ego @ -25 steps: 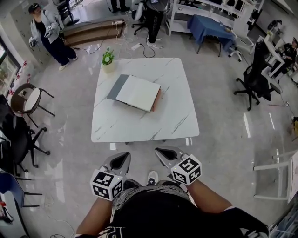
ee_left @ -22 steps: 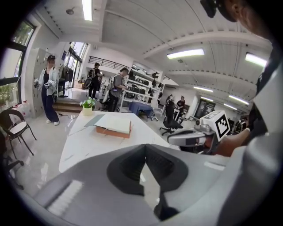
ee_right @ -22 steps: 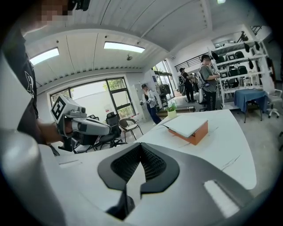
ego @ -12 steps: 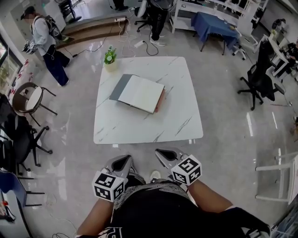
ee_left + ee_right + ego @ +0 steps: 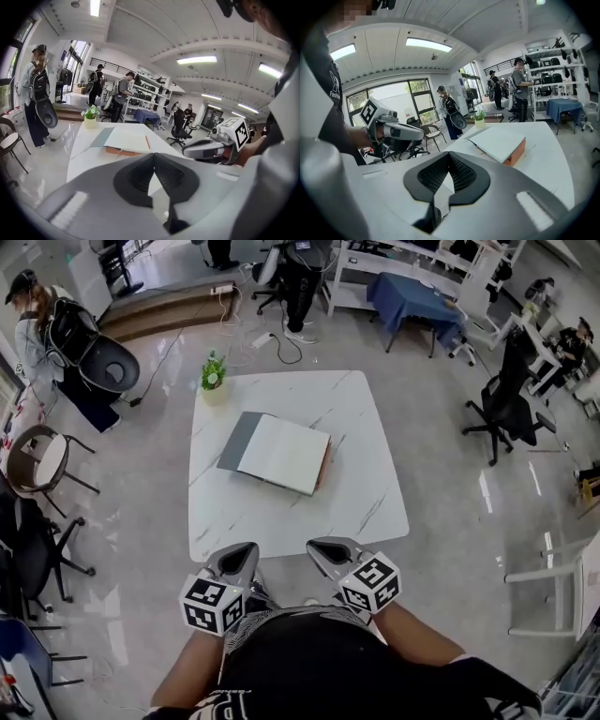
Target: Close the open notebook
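Ahead of the fingertips [image 5: 236,561], the open notebook [image 5: 281,454] is nearer now; left gripper [image 5: 247,548] and right gripper [image 5: 315,545], both clenched empty, have reached the marble table [image 5: 281,526] edge, so the approach seems almost done.

Notebook [image 5: 281,454] on table [image 5: 361,488], plant [image 5: 213,374] behind it at far-left corner

The notebook [image 5: 277,453] lies open and flat on the white marbled surface [image 5: 361,418], about mid-surface and turned slightly askew; a grey cover spreads to its left, blank white pages face up, and an orange-brown edge shows along its right side
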A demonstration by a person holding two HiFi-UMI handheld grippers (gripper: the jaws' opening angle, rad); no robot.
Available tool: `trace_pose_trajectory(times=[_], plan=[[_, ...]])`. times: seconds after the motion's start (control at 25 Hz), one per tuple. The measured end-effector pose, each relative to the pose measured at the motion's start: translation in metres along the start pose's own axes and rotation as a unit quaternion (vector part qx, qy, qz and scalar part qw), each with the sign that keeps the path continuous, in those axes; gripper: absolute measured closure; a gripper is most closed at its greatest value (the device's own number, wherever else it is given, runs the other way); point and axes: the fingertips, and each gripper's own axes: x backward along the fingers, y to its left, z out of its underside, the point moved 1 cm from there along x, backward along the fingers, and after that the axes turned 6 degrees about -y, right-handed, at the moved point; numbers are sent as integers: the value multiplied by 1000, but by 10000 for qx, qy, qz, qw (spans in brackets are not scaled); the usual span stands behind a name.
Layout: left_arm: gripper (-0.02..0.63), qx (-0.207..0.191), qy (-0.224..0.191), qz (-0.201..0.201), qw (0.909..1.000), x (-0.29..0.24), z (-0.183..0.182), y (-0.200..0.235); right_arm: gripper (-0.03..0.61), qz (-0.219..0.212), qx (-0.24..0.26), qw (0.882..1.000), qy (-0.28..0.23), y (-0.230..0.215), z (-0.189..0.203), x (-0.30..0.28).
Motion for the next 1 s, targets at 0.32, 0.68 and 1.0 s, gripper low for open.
trace_pose_trajectory(times=[0.32,0.68,1.0], plan=[[557,-40,-158,302,9994,-27,-44,71,578,368,154,9992,-34,-23,-49,-60],[557,-132,92,795,9967,-51,-60,124,578,905,-7,9957,-199,-33,-71,-110],[557,-300,286,933,9948,-61,-57,143,578,1318,-393,9905,-65,-41,-51,-117]])
